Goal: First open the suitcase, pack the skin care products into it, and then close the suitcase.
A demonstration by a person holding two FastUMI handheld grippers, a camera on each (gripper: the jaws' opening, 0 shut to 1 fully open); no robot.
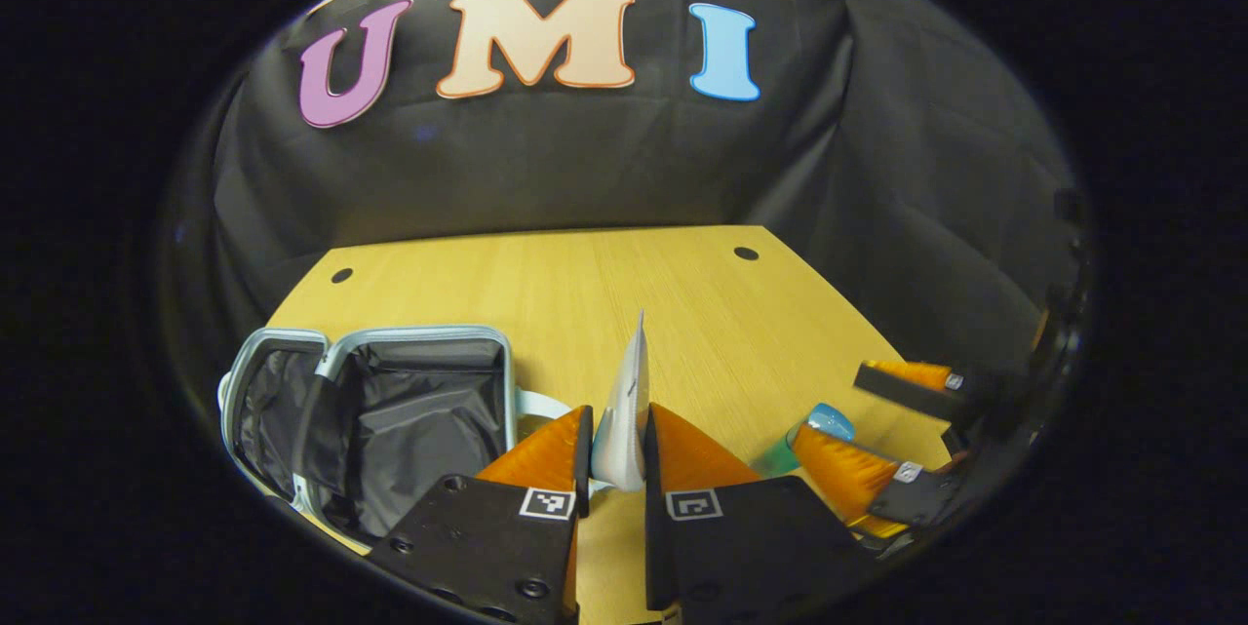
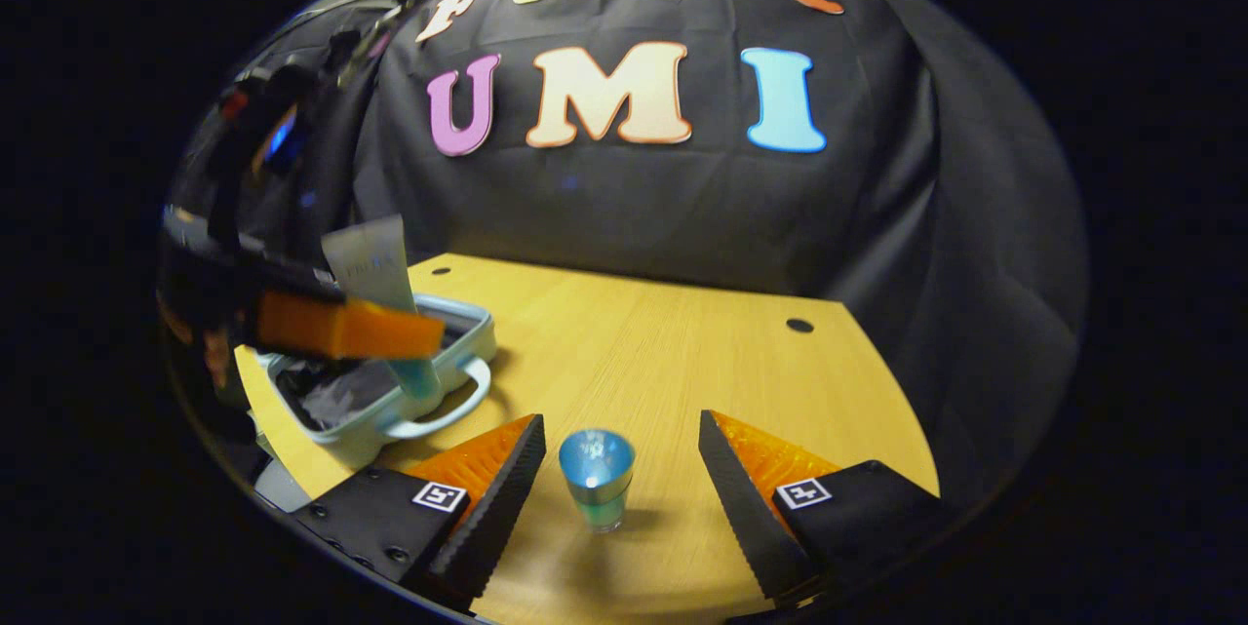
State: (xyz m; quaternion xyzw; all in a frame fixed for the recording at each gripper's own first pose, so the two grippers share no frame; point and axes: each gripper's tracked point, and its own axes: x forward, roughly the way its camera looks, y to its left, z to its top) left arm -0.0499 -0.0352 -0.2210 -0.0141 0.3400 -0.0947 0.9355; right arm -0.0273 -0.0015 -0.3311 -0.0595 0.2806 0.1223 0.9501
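**Left claw pinches a tube, right claw gapes around a small bottle**

In the left gripper view the left gripper is drawn in narrow, both fingers pressing on the flat sides of a pale tube that stands edge-on and upright between them, its crimped end pointing up. The right gripper view shows that same tube from the side, with one finger of the left gripper across it, held above the near end of the suitcase; its bluish cap end hangs down by the suitcase rim.

The right gripper stands wide apart. A small bottle with a blue cap and greenish body stands upright on the table between the fingers, touching neither. In the left gripper view the right gripper sits low at the right, the bottle's blue cap peeping out beside one finger.

The suitcase lies open on the table to the left of the left gripper, its light blue rim framing a dark fabric lining; a pale handle loops out from the end nearest the tube. The right gripper view shows the handle curving toward the bottle, well apart from it.

The table is light wood with two small dark holes near its far edge. Black cloth hangs behind and to the sides as the booth's wall
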